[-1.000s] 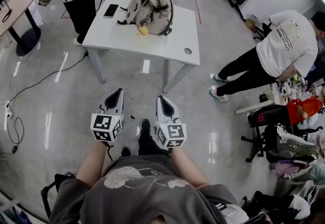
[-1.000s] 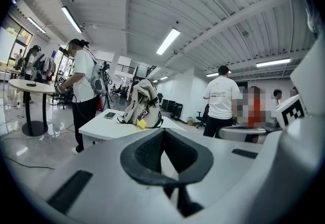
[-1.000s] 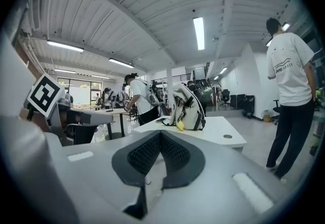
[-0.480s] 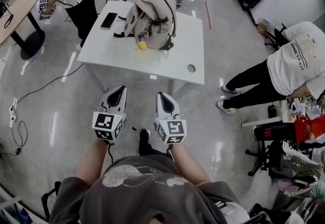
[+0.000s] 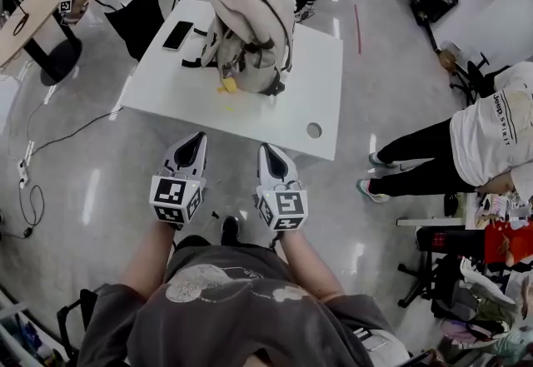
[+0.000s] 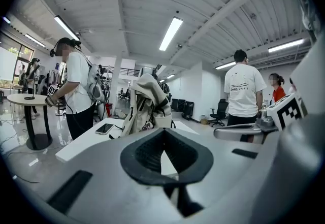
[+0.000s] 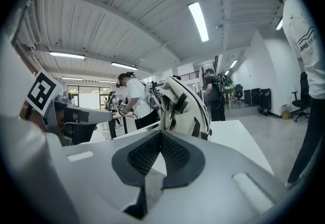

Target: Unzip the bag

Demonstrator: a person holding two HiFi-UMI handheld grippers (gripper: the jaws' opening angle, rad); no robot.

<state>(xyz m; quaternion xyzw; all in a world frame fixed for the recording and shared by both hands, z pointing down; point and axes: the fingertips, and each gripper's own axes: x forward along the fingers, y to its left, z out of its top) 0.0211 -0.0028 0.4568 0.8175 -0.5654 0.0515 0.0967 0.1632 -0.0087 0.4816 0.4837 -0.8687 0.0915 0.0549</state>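
We stand closer to the white table (image 5: 158,95) than a second ago: its near edge now lies just ahead of the left gripper (image 5: 196,141) and right gripper (image 5: 266,150). The beige bag (image 5: 250,12) looks larger, and the bystander in the white shirt (image 5: 500,128) slides toward the right edge of the head view.

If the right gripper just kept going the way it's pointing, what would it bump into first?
Most likely the beige backpack standing on the white table, straight ahead of the right gripper. It might clip the table's near edge first, since depth is unclear.
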